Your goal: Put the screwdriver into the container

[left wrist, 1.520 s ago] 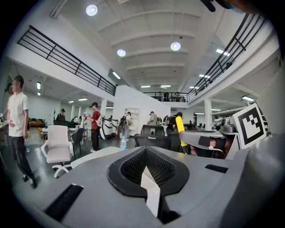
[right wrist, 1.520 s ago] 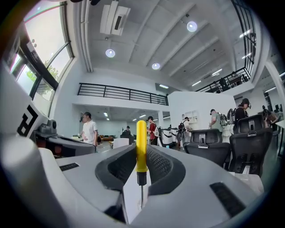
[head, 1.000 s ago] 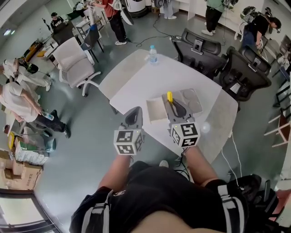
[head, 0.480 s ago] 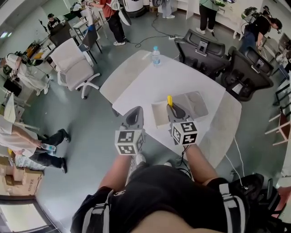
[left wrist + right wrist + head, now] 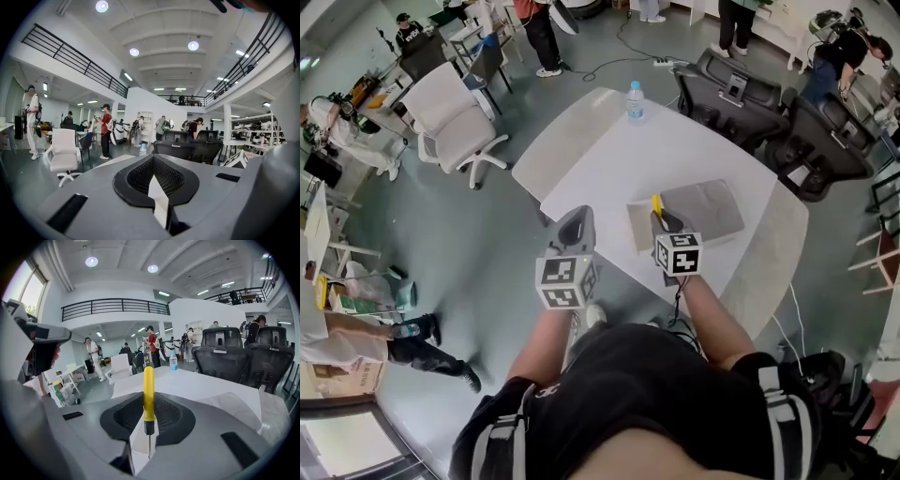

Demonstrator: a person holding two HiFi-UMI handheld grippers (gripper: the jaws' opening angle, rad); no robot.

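Two grippers | left gripper (image 5: 157, 199) jaws closed, empty | right gripper (image 5: 142, 442) clamped on yellow-handled screwdriver (image 5: 148, 390) | over white table (image 5: 609, 159)

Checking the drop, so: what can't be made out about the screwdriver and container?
- Container inside: head view, too small, partly covered by the right hand-held gripper.
- Screwdriver tip shape: right gripper view, blurred.
- Tip's place over the container: head view, hidden behind the gripper.

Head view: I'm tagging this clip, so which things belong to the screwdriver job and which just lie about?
Job: yellow-handled screwdriver, right gripper holding it, white open box.
Lying about: clear plastic water bottle, white swivel chair, black office chairs.
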